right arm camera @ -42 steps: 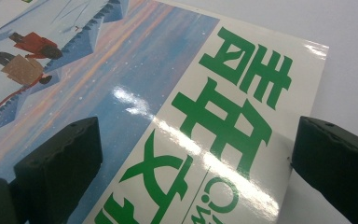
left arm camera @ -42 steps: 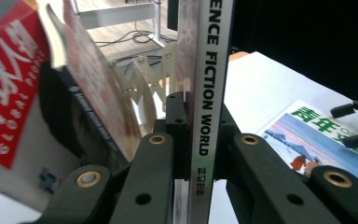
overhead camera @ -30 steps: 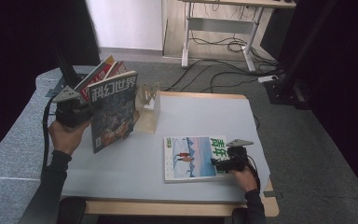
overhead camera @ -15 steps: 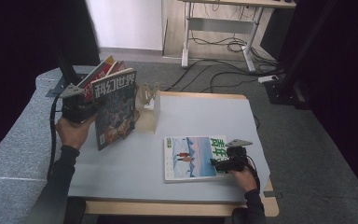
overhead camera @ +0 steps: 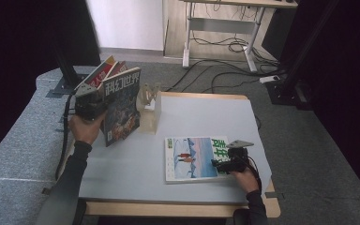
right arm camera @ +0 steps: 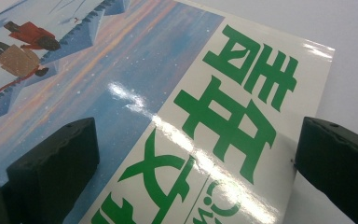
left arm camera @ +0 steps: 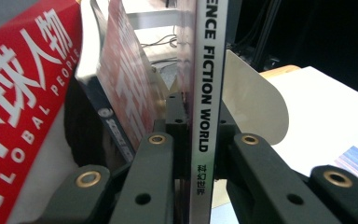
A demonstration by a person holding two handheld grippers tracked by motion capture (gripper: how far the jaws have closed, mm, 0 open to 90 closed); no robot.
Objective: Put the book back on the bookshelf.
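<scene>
A science fiction magazine (overhead camera: 121, 105) stands upright over the left part of the table. My left gripper (overhead camera: 104, 108) is shut on its spine edge. In the left gripper view the silver spine (left arm camera: 207, 70) rises between the two jaws of the left gripper (left arm camera: 203, 135). A second magazine (overhead camera: 190, 157), with a blue cover and green characters, lies flat near the table's front. My right gripper (overhead camera: 221, 164) rests at its right edge. In the right gripper view the right gripper (right arm camera: 191, 154) is open, with the cover (right arm camera: 144, 93) beneath the spread jaws.
Red-covered magazines (overhead camera: 104, 72) lean behind the held one and show as a red cover (left arm camera: 18, 107) up close. A clear stand (overhead camera: 149, 105) sits just right of the held magazine. A white mat (overhead camera: 201, 112) covers the wooden table. Cables and desk legs lie beyond.
My left gripper has carried the upright magazine a little to the right, closer to the clear stand. The right gripper and the flat magazine have stayed put.
</scene>
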